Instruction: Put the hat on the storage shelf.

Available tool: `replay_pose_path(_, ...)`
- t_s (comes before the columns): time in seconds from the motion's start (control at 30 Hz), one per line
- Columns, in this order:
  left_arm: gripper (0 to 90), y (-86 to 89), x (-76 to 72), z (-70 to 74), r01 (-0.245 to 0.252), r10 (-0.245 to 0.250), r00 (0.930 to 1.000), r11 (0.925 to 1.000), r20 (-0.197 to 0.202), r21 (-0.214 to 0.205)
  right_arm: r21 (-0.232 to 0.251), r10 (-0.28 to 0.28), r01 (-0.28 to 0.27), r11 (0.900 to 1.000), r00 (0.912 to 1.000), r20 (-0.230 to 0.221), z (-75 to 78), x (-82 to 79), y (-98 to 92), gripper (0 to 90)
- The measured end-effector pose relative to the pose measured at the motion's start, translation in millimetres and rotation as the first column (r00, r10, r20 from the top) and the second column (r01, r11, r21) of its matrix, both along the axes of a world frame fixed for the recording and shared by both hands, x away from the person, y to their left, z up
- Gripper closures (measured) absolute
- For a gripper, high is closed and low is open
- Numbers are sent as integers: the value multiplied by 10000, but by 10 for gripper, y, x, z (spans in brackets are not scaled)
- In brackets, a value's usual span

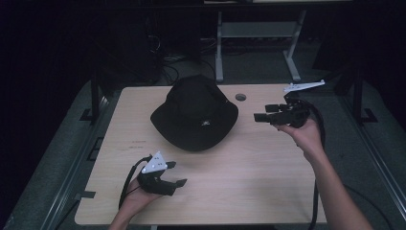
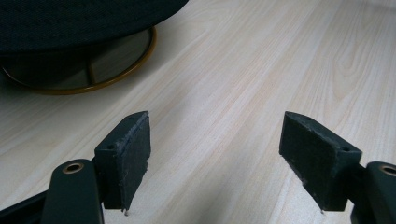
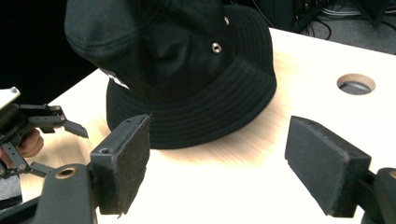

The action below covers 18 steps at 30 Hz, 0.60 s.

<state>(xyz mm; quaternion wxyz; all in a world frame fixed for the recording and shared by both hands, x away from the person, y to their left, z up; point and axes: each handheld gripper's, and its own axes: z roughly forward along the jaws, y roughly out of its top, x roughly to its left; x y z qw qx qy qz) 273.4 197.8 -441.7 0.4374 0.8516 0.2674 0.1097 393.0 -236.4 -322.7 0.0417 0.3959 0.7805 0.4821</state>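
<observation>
Nearest the person, left of the black fabric bucket hat (image 1: 195,114), the left gripper (image 1: 176,173) hovers, jaws spread, empty — farther back, the right gripper (image 1: 261,111), likewise spread, sits closer, facing the hat's brim mid-table.

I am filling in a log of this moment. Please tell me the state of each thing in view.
Hat: sits crown up over a round stand, untouched.
Stand: under the hat, mostly covered.
Left gripper: open, holding nothing.
Right gripper: open, holding nothing.
Table: bare wood near both grippers.
</observation>
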Motion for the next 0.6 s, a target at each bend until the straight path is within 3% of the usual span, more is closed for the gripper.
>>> replay_pose_path(0.6,246,46,6,3,-190,190,9998,9998,75,-26,216,-479,490,9986,9978,-459,-265,-118,-312,203)
